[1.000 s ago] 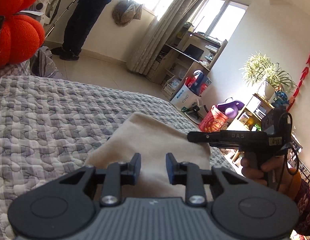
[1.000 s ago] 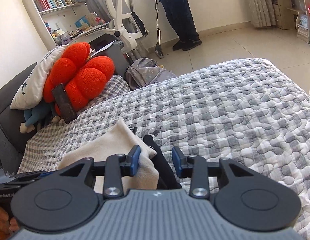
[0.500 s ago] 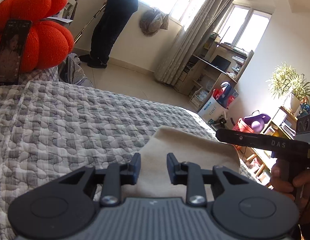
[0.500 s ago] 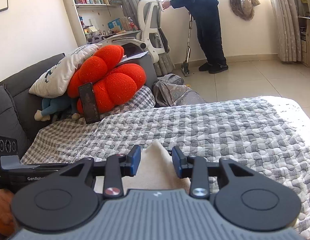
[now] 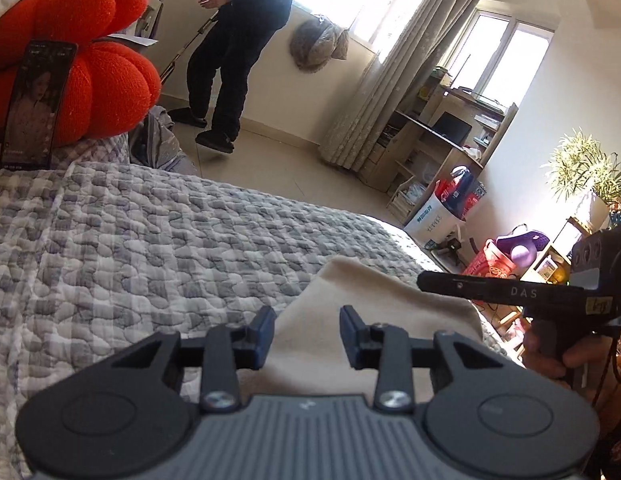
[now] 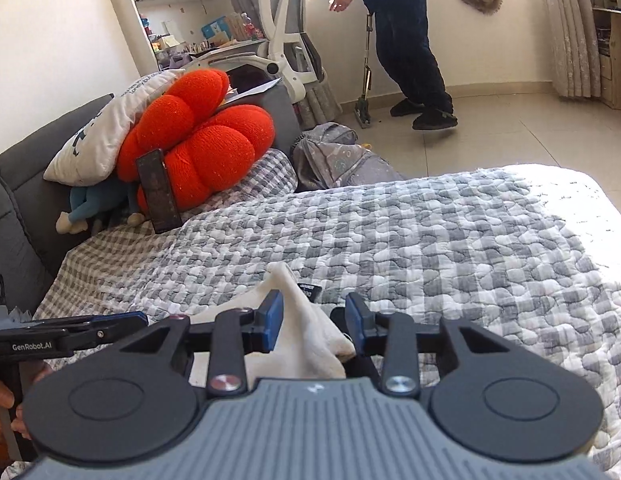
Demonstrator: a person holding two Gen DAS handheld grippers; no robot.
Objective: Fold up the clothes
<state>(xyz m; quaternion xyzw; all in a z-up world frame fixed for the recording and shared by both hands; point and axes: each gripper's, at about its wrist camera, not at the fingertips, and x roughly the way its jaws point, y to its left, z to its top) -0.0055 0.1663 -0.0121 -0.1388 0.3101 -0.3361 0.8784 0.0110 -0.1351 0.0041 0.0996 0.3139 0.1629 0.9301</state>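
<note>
Left gripper [image 5: 307, 334] is hovering over the beige garment [image 5: 374, 304], jaws apart and gripping nothing. The garment is lying on the grey checked quilt [image 5: 158, 248] at the near edge of the bed, on the side away from the orange cushion [image 5: 98, 72]. Right gripper [image 6: 315, 320] is sitting over the same cloth, jaws also apart, with a peaked fold of the cream fabric [image 6: 298, 320] rising between the two blue pads [image 6: 275, 318] (contact with the pads is unclear).

Versus a second ago: the left view is now taking in more of the cushion and the phone [image 5: 34, 104] leaning against it, while the cloth is staying under the left gripper at about the same spot. The right gripper [image 5: 510, 292], seen from the left camera with a hand [image 5: 566, 356] on its grip, is reaching over the cloth's far corner, much as half a second back. In the right view the fold between the jaws is standing taller than half a second ago, and a dark item [image 6: 310, 290] is showing just behind it on the quilt. The standing person [image 6: 402, 28] beyond the cushion has shifted stance, one foot now lifting.
</note>
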